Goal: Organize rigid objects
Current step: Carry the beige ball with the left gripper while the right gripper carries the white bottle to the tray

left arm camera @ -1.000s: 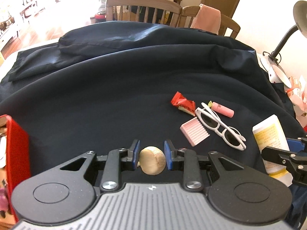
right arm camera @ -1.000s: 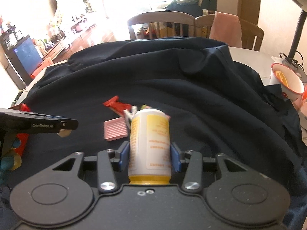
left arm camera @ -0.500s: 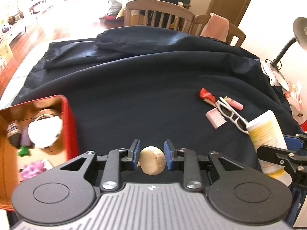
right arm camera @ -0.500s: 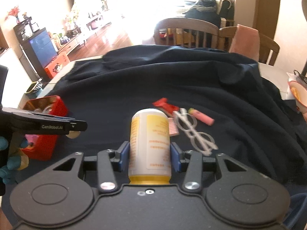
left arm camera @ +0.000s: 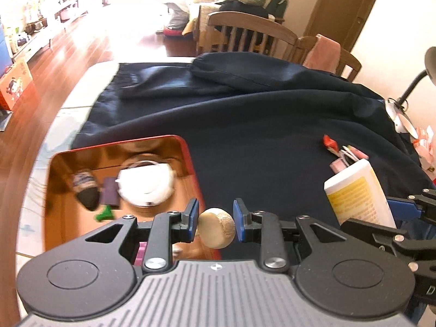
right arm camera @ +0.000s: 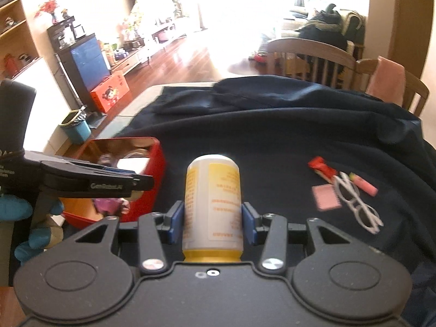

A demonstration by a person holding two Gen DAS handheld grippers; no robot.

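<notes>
only the right wrist view shows white glasses (right arm camera: pixel 357 204) whole — bottle (right arm camera: pixel 212 204) clamped.

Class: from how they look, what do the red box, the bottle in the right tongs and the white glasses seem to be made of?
Red box: probably metal, since its inner walls are glossy and mirror the contents.
Bottle: likely plastic, smooth and slightly shiny, with a printed yellow label and yellow cap.
White glasses: apparently moulded plastic, a uniform opaque white frame.
</notes>
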